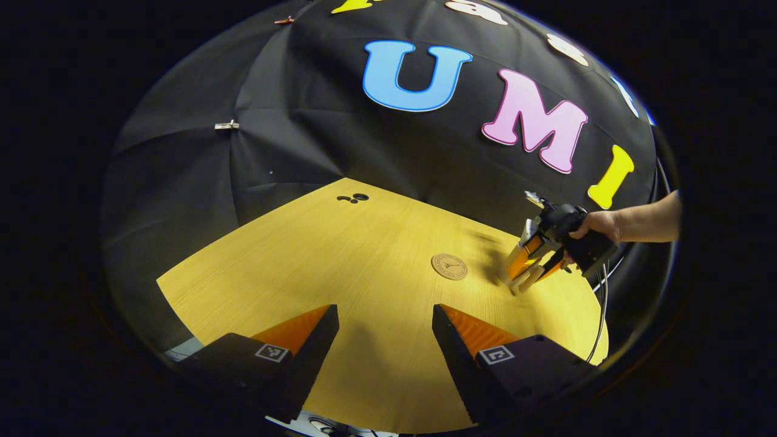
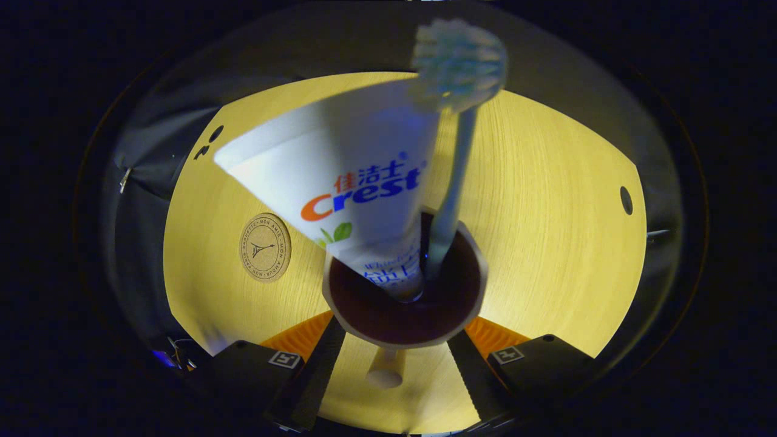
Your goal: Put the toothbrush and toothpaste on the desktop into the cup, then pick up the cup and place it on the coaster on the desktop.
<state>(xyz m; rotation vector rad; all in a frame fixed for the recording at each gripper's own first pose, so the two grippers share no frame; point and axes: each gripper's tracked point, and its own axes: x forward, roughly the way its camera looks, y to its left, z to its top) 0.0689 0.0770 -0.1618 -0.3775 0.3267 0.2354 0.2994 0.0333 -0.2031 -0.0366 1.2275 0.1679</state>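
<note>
Cup (image 2: 405, 306): dark inside, pale rim, with a small handle (image 2: 386, 369) pointing back toward the camera. In the right gripper view it sits between the two fingers of the right tongs (image 2: 397, 340), which clench it from either side just below the rim. It appears lifted clear of the worktop (image 2: 546, 243), though the height cannot be judged.

Toothpaste (image 2: 340, 182): white tube, cap end down in the cup, its wide crimped end fanning up and leaning toward the left of that view.

Toothbrush (image 2: 452, 176): handle down in the cup just beside the tube, bristle head up and blurred at the top of the view. Both items are loaded, so the first half of the task looks done.

Coaster (image 2: 265, 247): round, cork-coloured, with a printed ring, flat on the worktop and bare. It lies left of and beyond the cup, near but apart. The side grip probably keeps the cup level so its tall contents do not tip out while it is carried; what remains is to bring it over the coaster and lower it.

Left tongs (image 1: 383, 340): released, fingers spread wide with nothing between them, hanging over bare worktop, seemingly parked out of the way. From the left gripper view the right tongs (image 1: 523, 280), held by a hand (image 1: 598, 224), stand just beside the coaster (image 1: 449, 266).
</note>
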